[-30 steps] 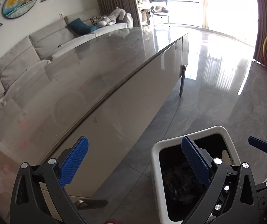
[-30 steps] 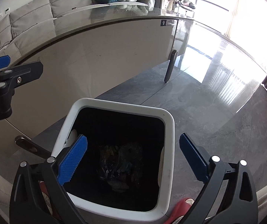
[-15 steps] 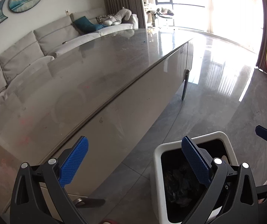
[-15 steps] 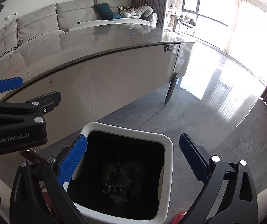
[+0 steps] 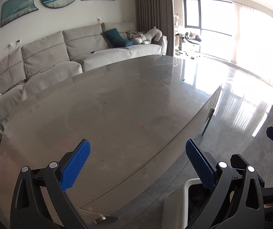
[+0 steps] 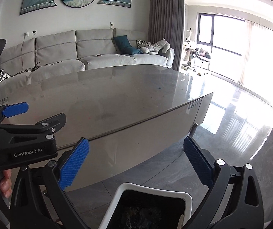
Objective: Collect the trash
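A white trash bin (image 6: 151, 189) with a black liner stands on the floor beside the table. Crumpled trash (image 6: 140, 217) lies in its bottom. The bin's corner also shows in the left wrist view (image 5: 176, 200). My right gripper (image 6: 135, 164) is open and empty, above the bin's near side. My left gripper (image 5: 138, 164) is open and empty, over the table's near edge. The left gripper also shows in the right wrist view (image 6: 22, 120), to the left.
A long grey glossy table (image 5: 117, 105) fills the middle, also seen in the right wrist view (image 6: 117, 91). A grey sofa (image 5: 79, 47) with cushions stands behind it. A shiny tiled floor (image 5: 251, 114) stretches right toward bright windows.
Both grippers have risen and tilted up. The bin has dropped to the bottom of both views and the tabletop and sofa have come into view. Both stay open.
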### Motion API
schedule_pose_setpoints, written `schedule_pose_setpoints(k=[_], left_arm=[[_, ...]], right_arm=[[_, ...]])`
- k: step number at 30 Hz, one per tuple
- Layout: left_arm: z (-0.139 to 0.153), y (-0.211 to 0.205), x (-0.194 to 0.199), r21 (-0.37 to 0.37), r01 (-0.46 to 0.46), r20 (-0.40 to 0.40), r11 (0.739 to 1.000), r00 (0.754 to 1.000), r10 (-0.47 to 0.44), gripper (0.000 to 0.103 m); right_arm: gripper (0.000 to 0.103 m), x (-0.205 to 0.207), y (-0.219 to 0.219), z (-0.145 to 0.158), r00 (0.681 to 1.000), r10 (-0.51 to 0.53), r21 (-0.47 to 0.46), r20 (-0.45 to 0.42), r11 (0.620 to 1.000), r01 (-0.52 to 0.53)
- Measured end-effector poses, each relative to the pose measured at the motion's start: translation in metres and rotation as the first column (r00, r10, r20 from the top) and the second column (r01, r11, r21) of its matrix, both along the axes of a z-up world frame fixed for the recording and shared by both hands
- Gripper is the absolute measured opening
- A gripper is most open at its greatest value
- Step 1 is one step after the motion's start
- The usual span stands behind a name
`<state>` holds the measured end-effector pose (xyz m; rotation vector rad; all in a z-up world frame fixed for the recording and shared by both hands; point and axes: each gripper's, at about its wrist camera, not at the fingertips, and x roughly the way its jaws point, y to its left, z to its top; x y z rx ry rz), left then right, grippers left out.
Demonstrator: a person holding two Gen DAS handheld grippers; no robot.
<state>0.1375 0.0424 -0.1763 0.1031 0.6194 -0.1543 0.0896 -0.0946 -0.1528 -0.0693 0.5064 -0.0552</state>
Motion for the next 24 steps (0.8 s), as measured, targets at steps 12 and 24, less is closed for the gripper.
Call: schedule_pose_setpoints(k=[12,24], left_arm=[[0.036,0.067,0.009,0.026,-0.137,0.089,0.99,0.987,0.134,0.098],[0.036,0.107,0.008,-0.061,-0.201,0.071,0.978,0.976,0.205,0.098]], right_arm=[[0.098,0.03,0.072,0.031,0.99,0.123,-0.025,0.068,0.992,-0.121],[0.098,0.041,0.102,0.04,0.982,0.176,-0.033,0.069,0.984,-0.174]])
